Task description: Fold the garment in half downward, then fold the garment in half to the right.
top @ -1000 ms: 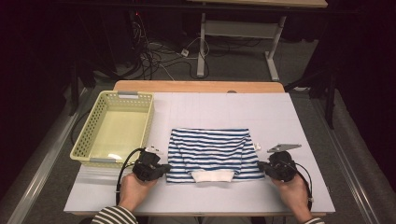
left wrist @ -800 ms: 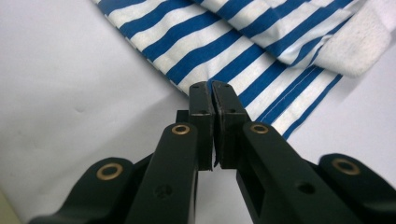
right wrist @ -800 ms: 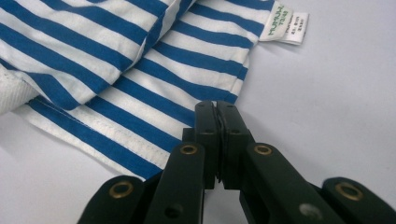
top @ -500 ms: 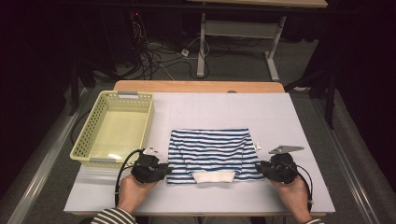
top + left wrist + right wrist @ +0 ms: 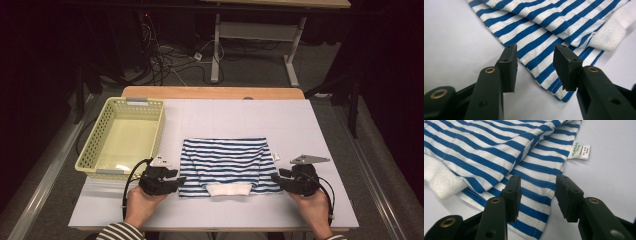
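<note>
the folded garment (image 5: 225, 162) is striped in blue and white, with a plain white ribbed band (image 5: 229, 189) along its near edge and a small white label (image 5: 579, 150) printed in green and grey. the basket (image 5: 95, 150) is pale yellow, with grey tabs at its short ends, and the table (image 5: 250, 120) is pale grey-white with a light wooden far edge. both the left gripper (image 5: 178, 180) and the right gripper (image 5: 274, 179) are black with brass-coloured rivets, and the sleeve (image 5: 117, 232) is striped dark and white.

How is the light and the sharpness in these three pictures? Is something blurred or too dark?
High view: the white table is evenly lit, the room behind very dark, the picture slightly soft. Left gripper view: the striped shirt is sharp, the near jaws softer. Right gripper view: the stripes are crisp, but the label print is too small to read.
</note>
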`<state>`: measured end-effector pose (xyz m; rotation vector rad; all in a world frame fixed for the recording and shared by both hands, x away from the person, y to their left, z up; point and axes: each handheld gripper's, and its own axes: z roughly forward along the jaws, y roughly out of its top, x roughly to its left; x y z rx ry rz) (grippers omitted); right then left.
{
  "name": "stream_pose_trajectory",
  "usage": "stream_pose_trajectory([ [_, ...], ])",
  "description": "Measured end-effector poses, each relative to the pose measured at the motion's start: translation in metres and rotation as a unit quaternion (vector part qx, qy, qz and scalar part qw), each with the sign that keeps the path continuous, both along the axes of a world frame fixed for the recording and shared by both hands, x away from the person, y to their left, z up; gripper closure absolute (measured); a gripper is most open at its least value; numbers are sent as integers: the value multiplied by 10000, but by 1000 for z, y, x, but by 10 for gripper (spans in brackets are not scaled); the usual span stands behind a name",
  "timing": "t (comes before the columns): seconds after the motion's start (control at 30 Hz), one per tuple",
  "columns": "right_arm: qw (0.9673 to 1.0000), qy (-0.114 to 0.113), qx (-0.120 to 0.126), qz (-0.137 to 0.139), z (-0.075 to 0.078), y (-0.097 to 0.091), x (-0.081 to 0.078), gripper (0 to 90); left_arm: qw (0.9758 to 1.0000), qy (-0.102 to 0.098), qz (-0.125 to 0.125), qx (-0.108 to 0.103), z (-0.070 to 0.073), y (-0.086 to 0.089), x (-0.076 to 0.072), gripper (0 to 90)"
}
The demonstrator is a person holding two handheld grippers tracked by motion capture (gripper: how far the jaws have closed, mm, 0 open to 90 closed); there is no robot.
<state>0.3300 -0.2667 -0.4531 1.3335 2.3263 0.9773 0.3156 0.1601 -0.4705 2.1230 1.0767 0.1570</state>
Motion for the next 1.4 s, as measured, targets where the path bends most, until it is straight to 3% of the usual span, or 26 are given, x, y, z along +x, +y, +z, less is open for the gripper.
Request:
stream_pose_trajectory([
  [0.47,10000,-87,43,3,1,3,-1,547,10000,-87,-22,42,1,-2,1,503],
  [0.63,9999,-88,45,52,1,4,-1,548,9997,-218,-51,55,3,-3,1,503],
  [0.87,9998,-145,69,129,2,7,-2,549,9995,-306,-41,-81,7,-4,2,491],
  [1.2,9992,-216,60,322,2,10,-5,545,9987,-497,-1,-61,15,-7,4,465],
  [1.4,9992,-196,88,326,1,12,-5,543,9981,-602,-110,-87,21,-15,10,453],
])
